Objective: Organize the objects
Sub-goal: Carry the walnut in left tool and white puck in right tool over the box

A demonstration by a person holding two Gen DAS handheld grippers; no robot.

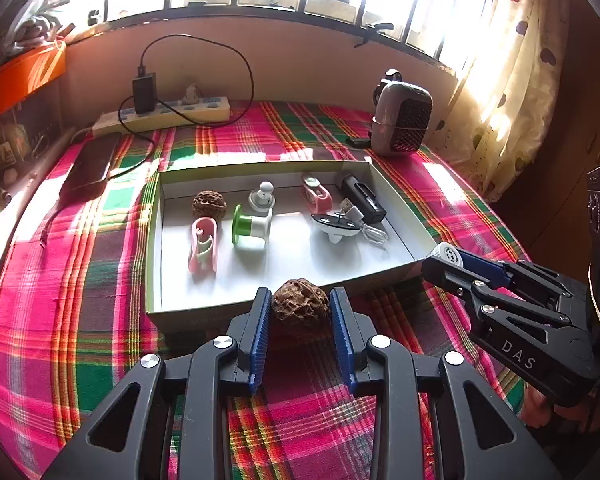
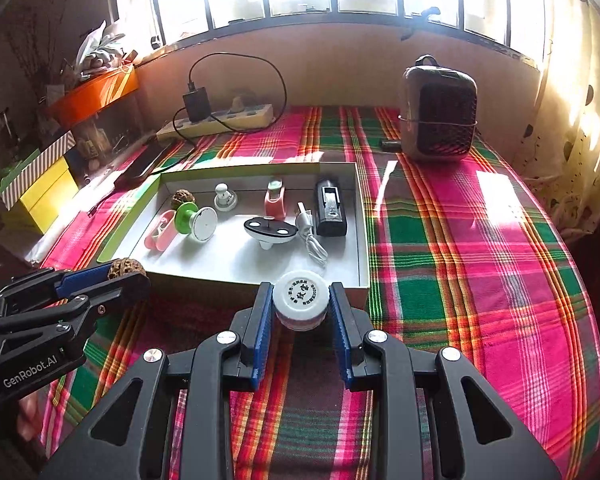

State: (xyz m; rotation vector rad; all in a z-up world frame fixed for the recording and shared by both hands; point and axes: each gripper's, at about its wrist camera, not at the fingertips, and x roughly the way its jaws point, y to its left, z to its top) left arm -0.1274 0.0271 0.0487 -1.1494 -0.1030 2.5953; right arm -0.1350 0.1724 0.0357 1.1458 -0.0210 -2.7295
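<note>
Left gripper point(image 1: 300, 312) fingers clamped on 1 walnut point(image 1: 300, 306), right gripper point(image 2: 300, 306) fingers clamped on 1 white jar point(image 2: 300, 298), both just before shallow tray point(image 2: 362, 216), 1 second walnut point(image 1: 208, 204) inside tray, plaid cloth point(image 2: 460, 240) beneath

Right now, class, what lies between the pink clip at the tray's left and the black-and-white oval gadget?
A green-and-white spool lies on its side between the pink clip and the oval gadget; both wrist views show it.
</note>
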